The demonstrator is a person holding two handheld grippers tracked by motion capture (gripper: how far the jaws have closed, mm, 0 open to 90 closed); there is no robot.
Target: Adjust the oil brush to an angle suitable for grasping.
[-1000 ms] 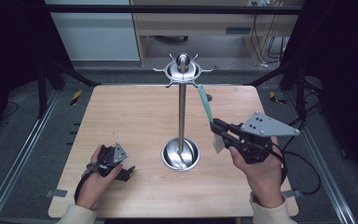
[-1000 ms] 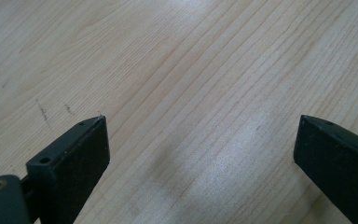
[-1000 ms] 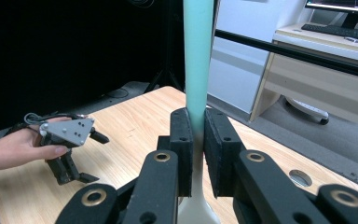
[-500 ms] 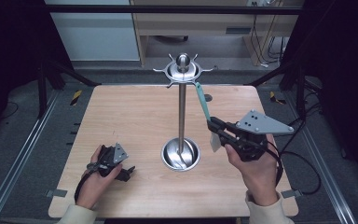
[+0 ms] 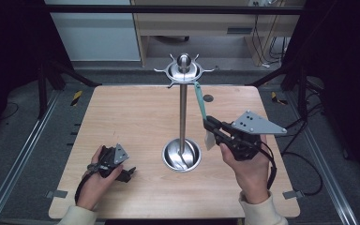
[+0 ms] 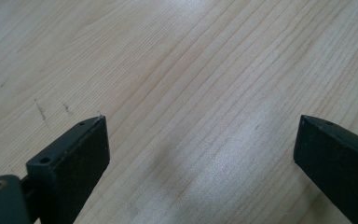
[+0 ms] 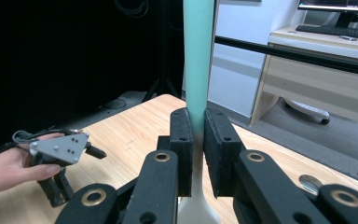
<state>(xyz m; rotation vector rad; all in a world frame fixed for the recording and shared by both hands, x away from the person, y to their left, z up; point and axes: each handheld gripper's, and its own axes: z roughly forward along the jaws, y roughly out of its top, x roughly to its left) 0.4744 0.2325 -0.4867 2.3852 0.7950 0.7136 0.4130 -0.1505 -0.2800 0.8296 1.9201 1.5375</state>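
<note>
A metal rack stands mid-table: a pole (image 5: 183, 117) rising from a round dished base (image 5: 182, 155) to a ring of hooks (image 5: 183, 70). My right gripper (image 5: 211, 125) is shut on a utensil with a long teal handle (image 5: 199, 101) and a white lower end (image 5: 209, 139). It holds the utensil upright just right of the pole, the handle's top close under the hooks. In the right gripper view the jaws (image 7: 196, 116) pinch the teal handle (image 7: 198, 56) where it turns white. My left gripper (image 5: 129, 172) rests on the table at the front left, open, with bare wood between its jaws (image 6: 200, 121).
The wooden table (image 5: 131, 112) has a small dark hole (image 5: 208, 98) at the back right. A desk and cables stand beyond the far edge. In the right gripper view a hand holds the left gripper (image 7: 58, 151) low on the tabletop.
My right gripper has carried the teal utensil a little left, closer to the pole and hooks. The left gripper has stayed put.
</note>
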